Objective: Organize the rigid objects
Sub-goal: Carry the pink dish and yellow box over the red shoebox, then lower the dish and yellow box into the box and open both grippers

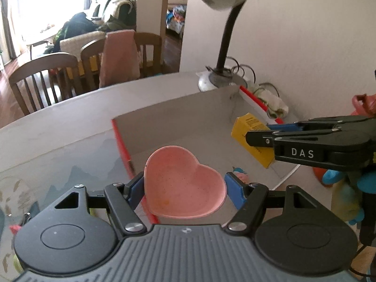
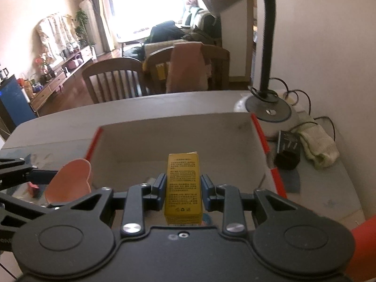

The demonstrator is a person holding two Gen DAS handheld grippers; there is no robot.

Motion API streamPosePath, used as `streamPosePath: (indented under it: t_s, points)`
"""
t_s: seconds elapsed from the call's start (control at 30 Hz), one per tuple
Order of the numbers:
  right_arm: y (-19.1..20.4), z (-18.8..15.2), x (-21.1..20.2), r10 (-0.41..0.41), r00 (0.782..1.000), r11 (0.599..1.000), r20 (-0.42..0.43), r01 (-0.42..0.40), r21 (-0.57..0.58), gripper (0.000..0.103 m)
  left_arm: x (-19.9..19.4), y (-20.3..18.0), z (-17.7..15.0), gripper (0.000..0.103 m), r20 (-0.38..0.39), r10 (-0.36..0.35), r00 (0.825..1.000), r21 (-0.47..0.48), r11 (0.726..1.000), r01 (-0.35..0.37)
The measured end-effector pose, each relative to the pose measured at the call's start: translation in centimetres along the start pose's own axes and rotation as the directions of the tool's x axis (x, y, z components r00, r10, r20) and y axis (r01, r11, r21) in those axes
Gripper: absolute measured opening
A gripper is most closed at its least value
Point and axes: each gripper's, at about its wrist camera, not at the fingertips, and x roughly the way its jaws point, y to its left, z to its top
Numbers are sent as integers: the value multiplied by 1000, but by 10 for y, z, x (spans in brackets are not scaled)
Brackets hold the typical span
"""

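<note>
While held over one box [image 2: 164,136]: one pink heart dish [image 1: 185,183] clamped in left gripper [image 1: 185,185], one yellow carton [image 2: 183,188] apparently pinched in right gripper [image 2: 183,188].

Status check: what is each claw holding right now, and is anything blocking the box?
Left gripper shut on pink heart dish. Right gripper shut on yellow carton. Open box ahead, unobstructed.

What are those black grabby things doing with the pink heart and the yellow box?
A person is tidying up using two tools. The left hand-held gripper holds a pink heart-shaped dish, and the right hand-held gripper is shut on a small yellow box. Both are held over a big open grey box with red edges on the table. Nothing has been dropped in yet.
</note>
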Motion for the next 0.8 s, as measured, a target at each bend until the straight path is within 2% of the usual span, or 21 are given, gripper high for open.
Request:
streamPosePath:
  t_s: [0.2,0.4,0.57,0.63,0.8]
  points:
    - [-21,8,29,-28,999,999,-44,28,15,29,41,-14,10,72,-79,-16,997,6,1000,17]
    - [-31,12,57,-25,994,1000,-105,26,11,29,82,-35,18,72,-162,-41,986,26,999,46]
    - [-31,9,75,-20,986,1000,-166,19,-8,29,111,-40,20,72,-237,-48,970,18,998,54]
    - [-32,7,80,-22,982,1000,-190,20,-13,29,121,-39,21,72,-279,-71,958,8,997,76]
    - [-31,3,86,-17,971,1000,-238,14,-14,29,136,-44,26,72,-332,-80,940,25,995,93]
